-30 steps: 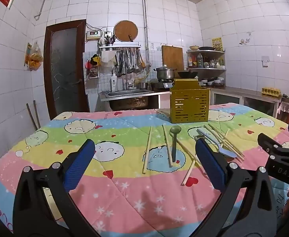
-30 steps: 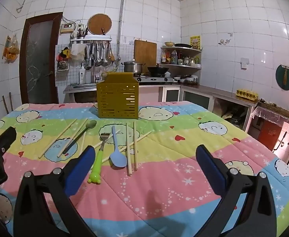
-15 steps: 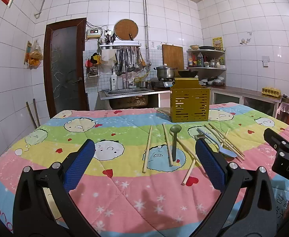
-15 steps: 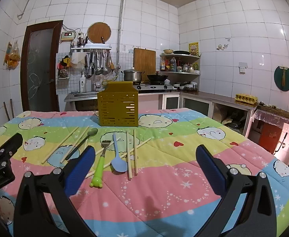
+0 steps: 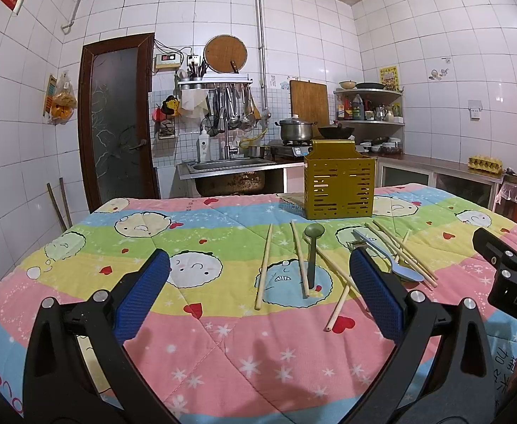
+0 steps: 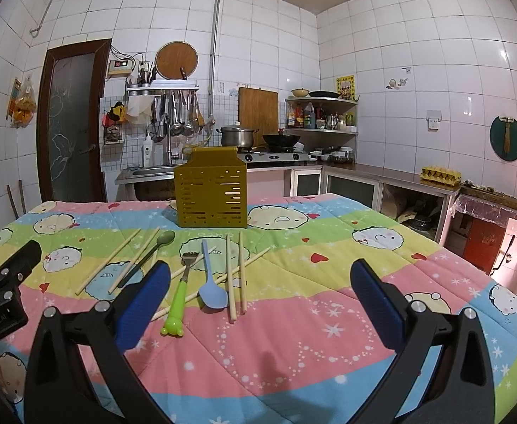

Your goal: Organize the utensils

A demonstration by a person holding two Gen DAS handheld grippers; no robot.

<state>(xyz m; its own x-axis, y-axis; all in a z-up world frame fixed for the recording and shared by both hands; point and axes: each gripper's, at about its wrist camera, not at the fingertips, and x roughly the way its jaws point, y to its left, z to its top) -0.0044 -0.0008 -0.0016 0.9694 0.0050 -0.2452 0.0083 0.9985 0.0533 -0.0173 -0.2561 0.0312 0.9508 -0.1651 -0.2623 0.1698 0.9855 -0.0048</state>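
Observation:
A yellow slotted utensil holder stands upright at the far side of the colourful quilt. In front of it lie several wooden chopsticks, a dark green spoon, a light blue spoon and a fork with a green handle. My left gripper is open and empty, above the quilt short of the utensils. My right gripper is open and empty, just short of the blue spoon and chopsticks.
The quilt-covered table fills the foreground. Behind it are a sink, a stove with a pot, a wooden door and counters along the right wall. Each gripper's body shows at the edge of the other's view.
Both views have tilted slightly upward, so the utensils sit a little lower in frame. Both grippers stay open and nothing on the quilt has moved.

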